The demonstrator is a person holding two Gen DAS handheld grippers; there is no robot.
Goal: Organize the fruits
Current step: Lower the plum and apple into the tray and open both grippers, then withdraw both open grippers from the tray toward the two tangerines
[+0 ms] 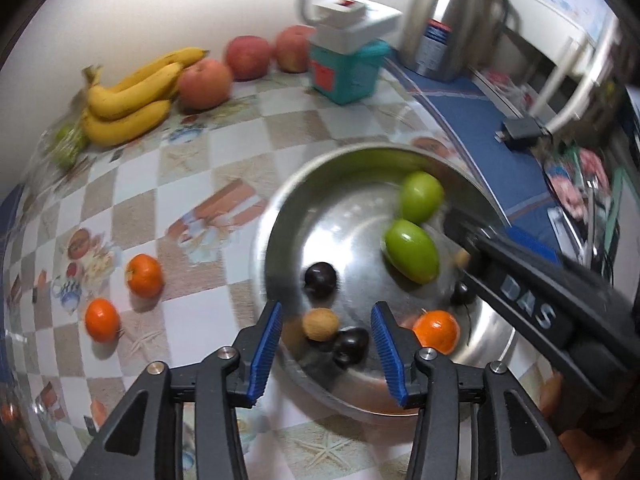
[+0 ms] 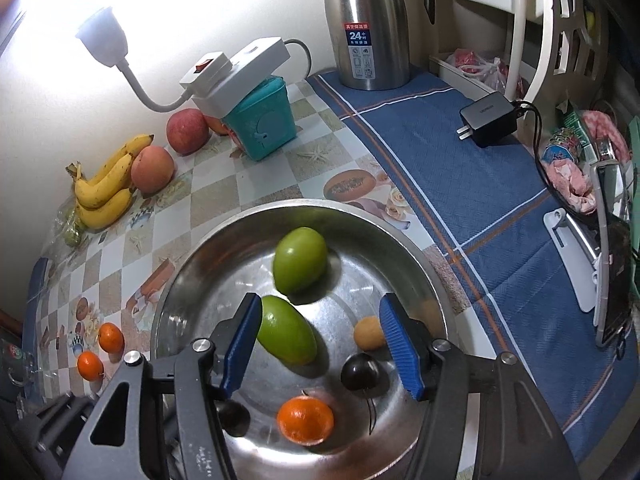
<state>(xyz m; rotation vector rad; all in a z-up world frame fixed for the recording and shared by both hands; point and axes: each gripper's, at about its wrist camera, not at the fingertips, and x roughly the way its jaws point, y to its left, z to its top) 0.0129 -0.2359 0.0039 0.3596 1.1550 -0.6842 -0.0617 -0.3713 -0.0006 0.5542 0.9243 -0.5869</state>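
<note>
Left wrist view, from the left: two small orange tangerines [image 1: 120, 298] lie on the checkered tablecloth [image 1: 192, 168]; the left gripper [image 1: 326, 330] hangs half open and empty over the round steel bowl [image 1: 276, 216]. Right wrist view: the right gripper [image 2: 320, 326], half open, grips nothing above two green oval fruits [image 2: 292, 296] in that bowl.

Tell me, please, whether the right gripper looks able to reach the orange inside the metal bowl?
Probably yes: the right gripper hangs open above the bowl, and the orange lies uncovered just beneath it.
</note>
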